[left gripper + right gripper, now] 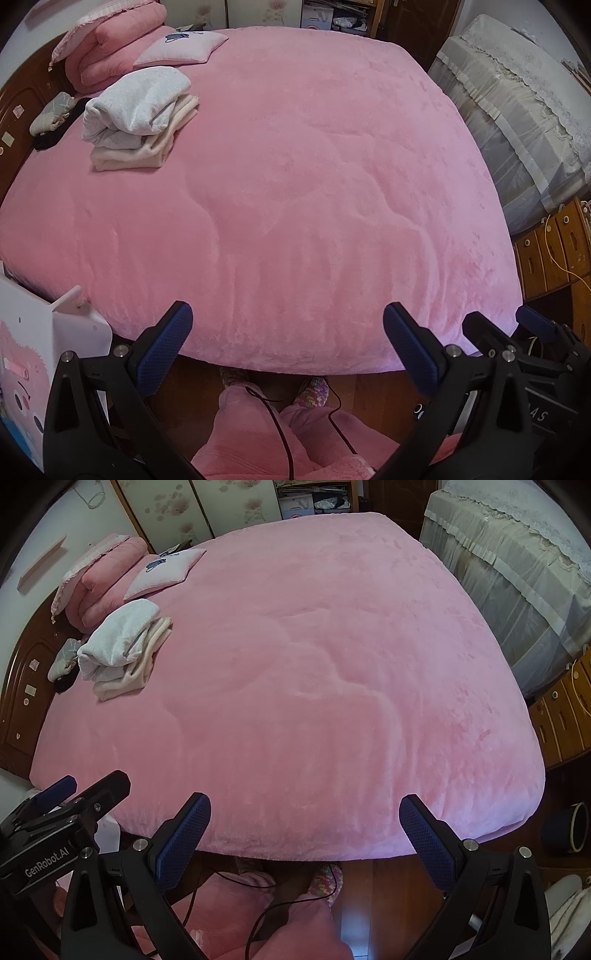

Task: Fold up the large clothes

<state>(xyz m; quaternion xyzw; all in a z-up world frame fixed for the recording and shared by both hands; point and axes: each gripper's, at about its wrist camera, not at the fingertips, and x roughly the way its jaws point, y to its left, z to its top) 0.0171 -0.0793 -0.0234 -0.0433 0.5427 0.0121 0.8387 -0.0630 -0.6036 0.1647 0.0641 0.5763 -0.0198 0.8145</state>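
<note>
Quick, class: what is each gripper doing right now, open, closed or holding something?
Left gripper: open, holding nothing.
Right gripper: open, holding nothing.

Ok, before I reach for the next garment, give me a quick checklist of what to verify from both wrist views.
1. Left gripper open and empty: ok, jaws wide apart, nothing between the pads.
2. Right gripper open and empty: ok, the same.
3. Pink bedspread free as a folding surface: ok, only shallow wrinkles in the middle.
4. Folded white and cream stack out of the way: ok, it lies at the far left near the pink pillows.
5. Next garment to fold located: not ok, no unfolded garment shows on the bed.
6. Cable clear of the grippers: cannot tell, it trails by the person's legs.
</note>
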